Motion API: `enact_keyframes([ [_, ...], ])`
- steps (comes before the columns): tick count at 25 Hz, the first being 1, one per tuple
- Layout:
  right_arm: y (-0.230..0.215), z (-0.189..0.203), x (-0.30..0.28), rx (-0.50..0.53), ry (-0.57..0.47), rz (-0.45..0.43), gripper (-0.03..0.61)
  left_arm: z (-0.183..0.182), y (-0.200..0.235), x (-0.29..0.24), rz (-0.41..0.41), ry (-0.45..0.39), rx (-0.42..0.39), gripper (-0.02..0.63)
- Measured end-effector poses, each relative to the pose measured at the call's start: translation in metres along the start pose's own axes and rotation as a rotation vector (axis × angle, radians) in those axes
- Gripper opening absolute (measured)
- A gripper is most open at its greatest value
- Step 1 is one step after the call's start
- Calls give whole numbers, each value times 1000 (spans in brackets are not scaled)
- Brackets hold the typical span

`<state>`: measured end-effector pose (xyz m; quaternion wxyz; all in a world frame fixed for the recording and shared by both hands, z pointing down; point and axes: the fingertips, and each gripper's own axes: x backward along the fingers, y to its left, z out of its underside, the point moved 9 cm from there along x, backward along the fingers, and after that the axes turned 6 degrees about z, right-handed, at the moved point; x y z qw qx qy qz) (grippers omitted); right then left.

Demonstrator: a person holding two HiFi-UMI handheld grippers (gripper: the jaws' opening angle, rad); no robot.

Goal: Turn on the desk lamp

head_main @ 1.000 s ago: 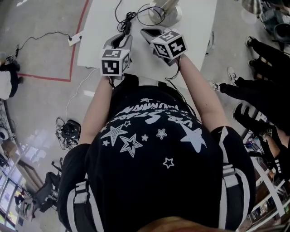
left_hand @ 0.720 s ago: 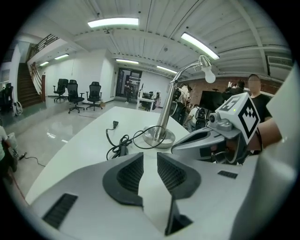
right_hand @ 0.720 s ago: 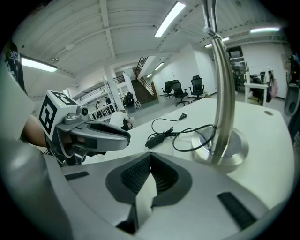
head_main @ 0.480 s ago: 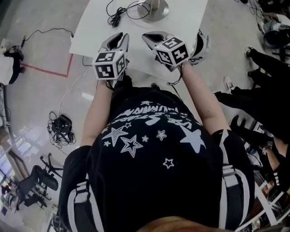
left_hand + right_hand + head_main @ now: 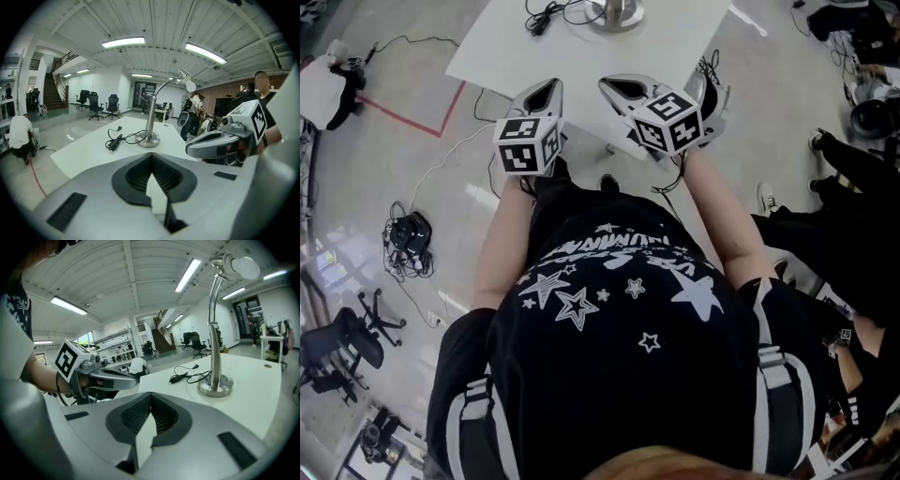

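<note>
Between the pads of my left gripper there was nothing. Its jaws had just been closing and met tip to tip on empty air. My right gripper stood the same way, jaws pressed together with nothing caught in them. I judged that shut jaws suited this job, since a closed pair makes one blunt tip for pressing a switch, and nothing here needed to be carried.

I held the two grippers side by side, near each other but not touching, over the near edge of the white table. Both noses pointed forward and somewhat down, so that each camera looked across the tabletop at the work.

The desk lamp stood upright at the far side of the table, well apart from both grippers. It had a round metal base, a straight stem and a curved neck that carried the head out over the table. Its black cord lay in loose loops just beside the base, with a thicker lump along it. I could not tell whether that lump was a switch or a plug.

Under the bright ceiling lights I could not tell whether the bulb was lit. With both grippers so far from the lamp, I judged that neither was acting on it.
</note>
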<state>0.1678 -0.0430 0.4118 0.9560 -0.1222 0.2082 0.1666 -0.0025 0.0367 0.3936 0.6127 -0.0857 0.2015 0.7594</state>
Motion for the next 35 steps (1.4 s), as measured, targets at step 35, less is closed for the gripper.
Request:
enact_keyframes([
  [35,123,-7,71,100,-186,58,5,30,-38,187,-95,-213,62,8],
])
